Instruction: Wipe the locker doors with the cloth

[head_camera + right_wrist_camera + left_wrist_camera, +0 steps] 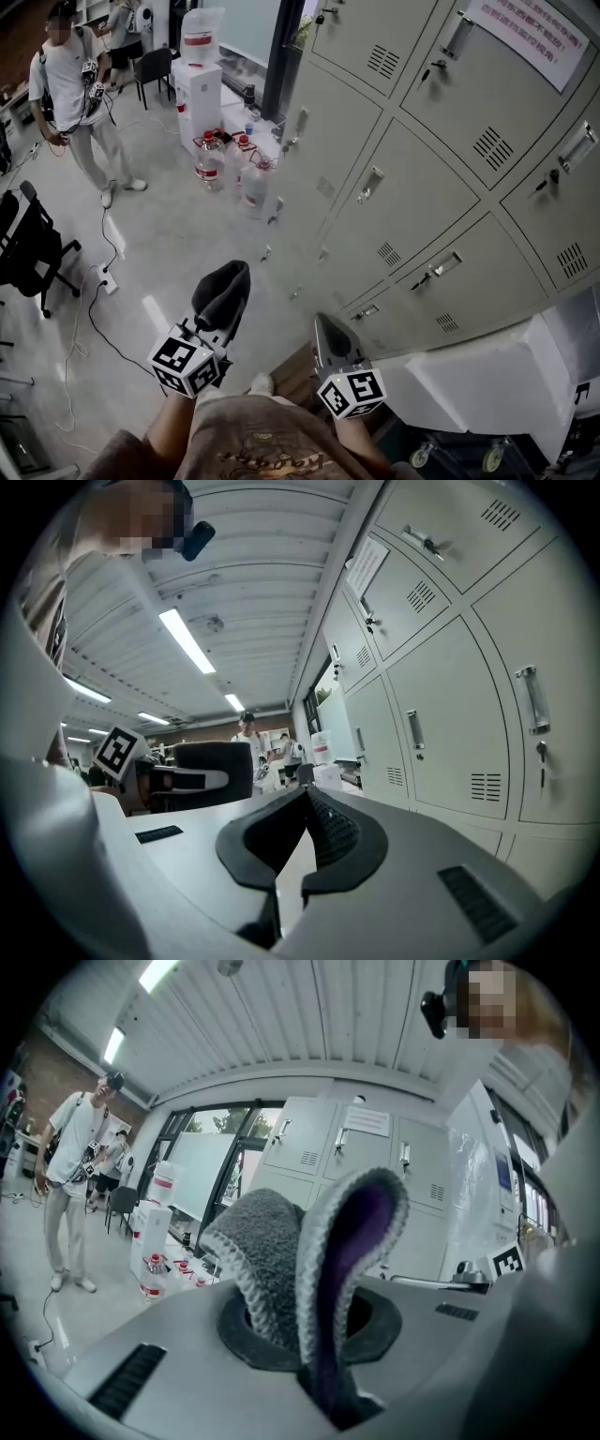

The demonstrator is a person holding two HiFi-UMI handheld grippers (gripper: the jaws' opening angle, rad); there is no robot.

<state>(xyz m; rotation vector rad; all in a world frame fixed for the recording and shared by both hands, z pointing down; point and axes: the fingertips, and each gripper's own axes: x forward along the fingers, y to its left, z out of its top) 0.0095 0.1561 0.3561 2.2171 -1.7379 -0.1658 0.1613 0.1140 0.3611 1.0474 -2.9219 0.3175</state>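
Observation:
A dark grey cloth (225,281) with a purple inner side (352,1241) is folded and sticks up out of my left gripper (221,314), which is shut on it. The cloth hangs in the air, left of the grey locker doors (422,187) and apart from them. My right gripper (324,330) is beside it, shut, with nothing between its jaws (305,803). In the right gripper view the locker doors (450,714) stand close on the right, with handles and vent slots. The lockers (319,1152) show behind the cloth in the left gripper view.
A person (80,94) stands at the far left on the grey floor. A white water dispenser (199,89) and several water bottles (225,164) stand at the lockers' far end. A black office chair (28,244) and a power strip with cable (105,278) lie left. A white block (487,375) sits at the lockers' base.

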